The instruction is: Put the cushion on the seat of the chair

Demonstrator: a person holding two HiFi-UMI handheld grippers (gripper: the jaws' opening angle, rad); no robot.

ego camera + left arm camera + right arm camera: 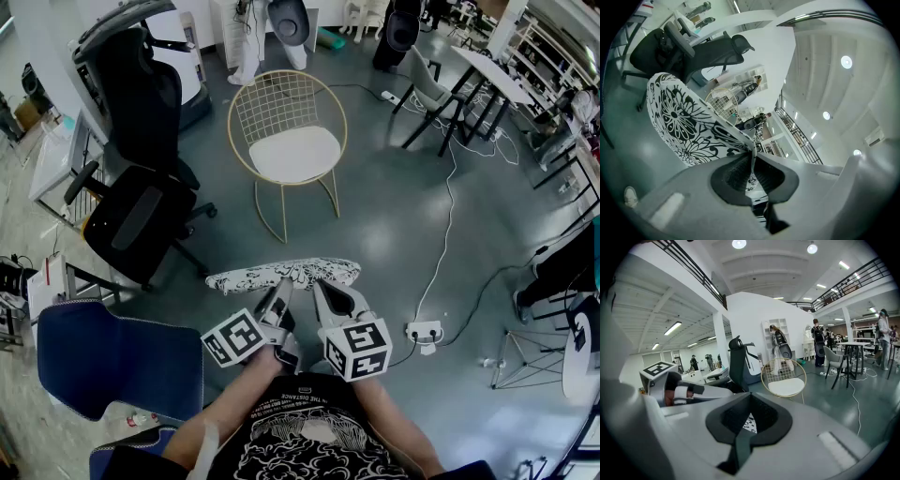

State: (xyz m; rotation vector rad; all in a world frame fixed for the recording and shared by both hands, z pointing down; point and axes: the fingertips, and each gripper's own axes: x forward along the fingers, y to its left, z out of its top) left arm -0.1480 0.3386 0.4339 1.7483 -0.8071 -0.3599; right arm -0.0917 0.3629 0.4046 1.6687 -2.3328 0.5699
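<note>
A flat cushion (pixel 281 274) with a black-and-white flower print hangs level in front of me, above the grey floor. My left gripper (pixel 284 286) is shut on its near edge, and in the left gripper view the fabric (pixel 689 126) is pinched between the dark pads (pixel 736 171). My right gripper (pixel 319 285) grips the same edge just to the right; a strip of the print (pixel 749 423) shows between its closed pads. The gold wire chair (pixel 286 131) with a white seat (pixel 783 387) stands a few steps ahead, apart from the cushion.
A black office chair (pixel 141 197) stands to the left of the wire chair. A blue chair (pixel 103 361) is close at my lower left. A white power strip (pixel 424 331) and its cable lie on the floor at right. Tables and chairs (pixel 483 80) stand far right.
</note>
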